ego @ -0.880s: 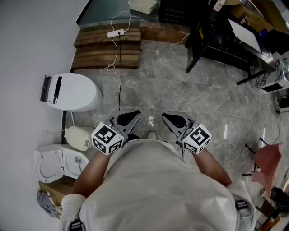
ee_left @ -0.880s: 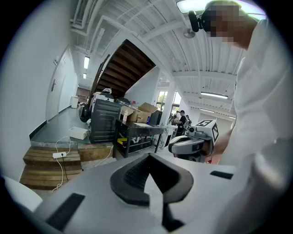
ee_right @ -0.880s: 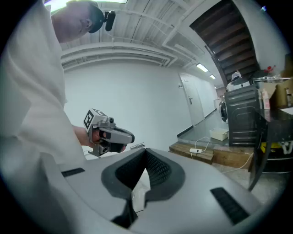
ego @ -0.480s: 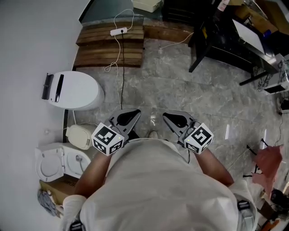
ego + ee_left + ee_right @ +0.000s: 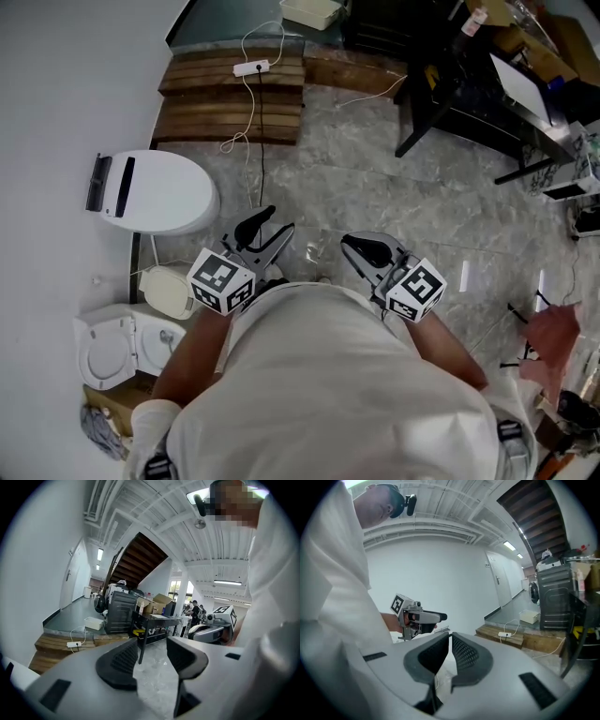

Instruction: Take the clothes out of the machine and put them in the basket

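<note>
While left gripper [image 5: 152,642] gapes, right gripper [image 5: 451,638] seems shut — empty.

Bright, even indoor light from ceiling strips [image 5: 227,581]. Faint glare streaks on polished floor [image 5: 469,275]. Both gripper views fisheye-bent, black at corners; nearest parts soft.

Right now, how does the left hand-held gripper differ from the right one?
The left hand-held gripper has its jaws apart, while the right hand-held gripper has its jaws together. In the head view the left hand-held gripper looks rolled to one side, and the right hand-held gripper lies flatter. Both are empty and point forward.
</note>
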Action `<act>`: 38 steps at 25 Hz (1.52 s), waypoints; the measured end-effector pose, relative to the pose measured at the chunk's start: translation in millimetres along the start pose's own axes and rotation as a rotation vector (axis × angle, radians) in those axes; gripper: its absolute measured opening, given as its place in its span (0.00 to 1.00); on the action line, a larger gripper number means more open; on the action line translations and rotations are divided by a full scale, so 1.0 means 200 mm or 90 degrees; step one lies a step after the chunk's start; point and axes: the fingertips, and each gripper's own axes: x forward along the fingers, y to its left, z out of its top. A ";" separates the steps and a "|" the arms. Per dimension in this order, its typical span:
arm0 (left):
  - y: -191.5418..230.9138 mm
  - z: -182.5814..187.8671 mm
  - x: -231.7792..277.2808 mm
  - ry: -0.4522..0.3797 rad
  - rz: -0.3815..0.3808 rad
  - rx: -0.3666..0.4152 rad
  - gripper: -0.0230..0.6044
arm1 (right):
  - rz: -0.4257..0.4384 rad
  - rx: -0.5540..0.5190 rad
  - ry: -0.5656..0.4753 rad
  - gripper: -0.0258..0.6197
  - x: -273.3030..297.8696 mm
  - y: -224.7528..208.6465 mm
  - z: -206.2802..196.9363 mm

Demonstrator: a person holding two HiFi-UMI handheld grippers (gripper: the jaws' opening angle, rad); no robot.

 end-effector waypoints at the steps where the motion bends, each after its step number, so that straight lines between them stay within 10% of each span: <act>1: 0.05 0.01 -0.02 -0.003 -0.001 0.000 0.34 | -0.004 0.000 0.003 0.05 0.05 0.00 0.01; 18: 0.86 0.02 -0.30 -0.026 0.032 -0.021 0.37 | -0.003 -0.009 0.071 0.06 0.83 0.04 0.07; 38: 1.89 0.63 0.56 -0.013 0.178 -0.019 0.38 | 0.137 -0.028 0.069 0.06 1.54 -1.37 0.49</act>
